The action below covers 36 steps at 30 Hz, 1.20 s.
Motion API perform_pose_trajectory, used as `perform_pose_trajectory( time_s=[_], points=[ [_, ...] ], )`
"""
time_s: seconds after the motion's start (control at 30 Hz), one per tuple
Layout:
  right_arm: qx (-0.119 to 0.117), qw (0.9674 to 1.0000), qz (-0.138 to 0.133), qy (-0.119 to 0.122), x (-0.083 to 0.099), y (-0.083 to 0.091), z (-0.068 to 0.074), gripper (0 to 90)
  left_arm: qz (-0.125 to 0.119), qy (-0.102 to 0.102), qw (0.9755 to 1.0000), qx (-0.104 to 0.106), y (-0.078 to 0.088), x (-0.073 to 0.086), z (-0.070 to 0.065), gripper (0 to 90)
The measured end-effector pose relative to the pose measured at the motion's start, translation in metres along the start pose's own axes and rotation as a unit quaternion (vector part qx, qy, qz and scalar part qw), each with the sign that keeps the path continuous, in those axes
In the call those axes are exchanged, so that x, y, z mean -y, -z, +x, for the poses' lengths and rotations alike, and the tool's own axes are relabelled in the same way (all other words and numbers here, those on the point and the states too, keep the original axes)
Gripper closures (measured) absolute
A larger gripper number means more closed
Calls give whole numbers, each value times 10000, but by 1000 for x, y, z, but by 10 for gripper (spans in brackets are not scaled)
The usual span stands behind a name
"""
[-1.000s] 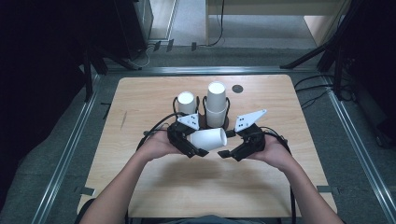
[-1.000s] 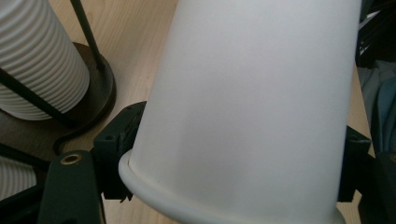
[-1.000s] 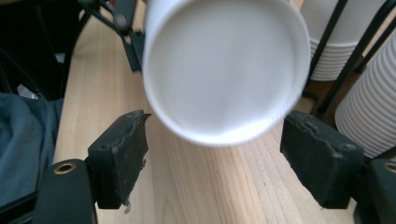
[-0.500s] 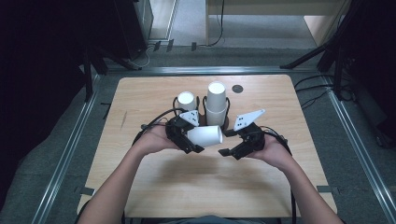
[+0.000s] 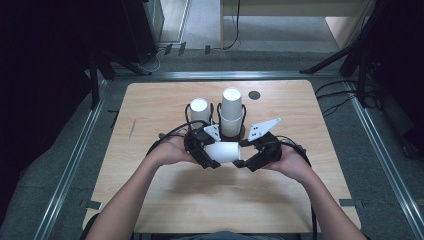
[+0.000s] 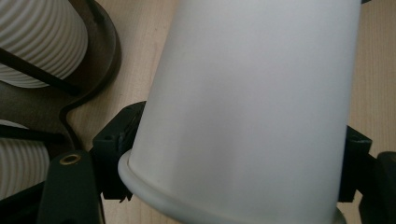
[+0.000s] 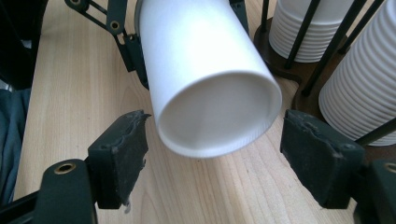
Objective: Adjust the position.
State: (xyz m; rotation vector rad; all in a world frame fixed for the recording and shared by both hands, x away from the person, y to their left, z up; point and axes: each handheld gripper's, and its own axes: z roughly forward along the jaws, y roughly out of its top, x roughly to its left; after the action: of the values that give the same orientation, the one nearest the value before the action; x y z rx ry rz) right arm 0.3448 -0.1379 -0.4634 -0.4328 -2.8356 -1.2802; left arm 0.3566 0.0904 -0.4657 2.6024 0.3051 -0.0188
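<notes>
**Cup held sideways between two grippers, right jaws not yet on it**

While the left gripper (image 5: 206,159) held a white paper cup (image 5: 223,152) on its side at centre frame of the high view, the right gripper (image 5: 251,161) sat just beside the cup's narrow end. In the left gripper view the jaws were clamped on the cup near its rolled rim (image 6: 140,184), pads pressed to both walls. In the right gripper view the jaws stood apart, w/ clear wood visible between each pad and the cup's base (image 7: 219,119); nothing was gripped there.

Behind the cup, at upper centre of the high view, stood a dark wire holder (image 5: 220,131) w/ two stacks of cups: a short stack (image 5: 199,110) and a taller one (image 5: 232,111).

Risks from here, as a judgement:
- Thin paper wall: a hard squeeze by the right jaws could dent or ovalise the base.
- If the left grip released before the right closed, the cup would drop and roll on the table (image 5: 165,105).
- The cup seemed slightly off-centre toward the right gripper view's left pad, though blur makes that uncertain; an uneven close could twist it out.
- The holder was near; a swing could knock the stacks.
</notes>
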Motion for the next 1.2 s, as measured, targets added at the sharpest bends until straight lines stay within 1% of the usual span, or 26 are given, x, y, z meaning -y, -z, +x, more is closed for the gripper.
perform_pose_trajectory(
  time_s=[0.07, 0.2, 0.33, 0.37, 0.47, 0.57, 0.67, 0.73, 0.8, 0.83, 0.87, 0.9, 0.97, 1.03, 1.13, 1.2],
  points=[
    [-1, 10000, 8, 27, 0, -1, 1, 232, 41, -21, 10000, 50, -3, -1, -1, 229],
    [-52, 9999, 44, 79, -1, -3, 2, 234, 48, -62, 9999, 137, -7, -4, -2, 227],
    [-99, 9998, 104, 130, -1, -7, 2, 252, 75, -78, 9998, 193, -11, -6, -5, 226],
    [-117, 9998, 146, 104, -1, -8, 4, 261, 80, -84, 9997, 200, -12, -7, -5, 225],
    [-189, 9994, 230, 180, -1, -10, 4, 296, 107, -98, 9996, 228, -14, -8, -6, 224],
    [-263, 9990, 295, 196, -1, -12, 5, 311, 152, -107, 9995, 257, -15, -8, -7, 222],
    [-285, 9987, 327, 252, -1, -12, 5, 321, 121, -137, 9995, 253, -15, -7, -8, 214],
    [-288, 9985, 345, 321, -2, -11, 6, 327, 19, -175, 9997, 164, -14, -5, -9, 192],
    [-278, 9986, 326, 323, -3, -9, 7, 328, -69, -42, 9997, 241, -13, -5, -8, 165],
    [-277, 9986, 309, 330, -3, -9, 7, 328, -109, 30, 9996, 276, -13, -5, -7, 118],
    [-245, 9987, 282, 358, -3, -8, 6, 328, -141, 40, 9996, 244, -12, -5, -6, 90],
    [-250, 9988, 277, 326, -3, -7, 6, 328, -199, 68, 9995, 219, -11, -4, -6, 80],
    [-233, 9991, 218, 281, -3, -4, 5, 328, -282, 138, 9992, 255, -9, -5, -6, 33],
    [-236, 9993, 155, 254, -2, -1, 4, 328, -369, 135, 9990, 210, -8, -4, -6, 22],
    [-232, 9994, 48, 255, -2, 2, 3, 328, -551, 203, 9980, 222, -6, -2, -6, 22],
    [-236, 9994, -39, 242, -2, 4, 3, 328, -655, 215, 9975, 171, -4, 0, -6, 22]
  ],
)
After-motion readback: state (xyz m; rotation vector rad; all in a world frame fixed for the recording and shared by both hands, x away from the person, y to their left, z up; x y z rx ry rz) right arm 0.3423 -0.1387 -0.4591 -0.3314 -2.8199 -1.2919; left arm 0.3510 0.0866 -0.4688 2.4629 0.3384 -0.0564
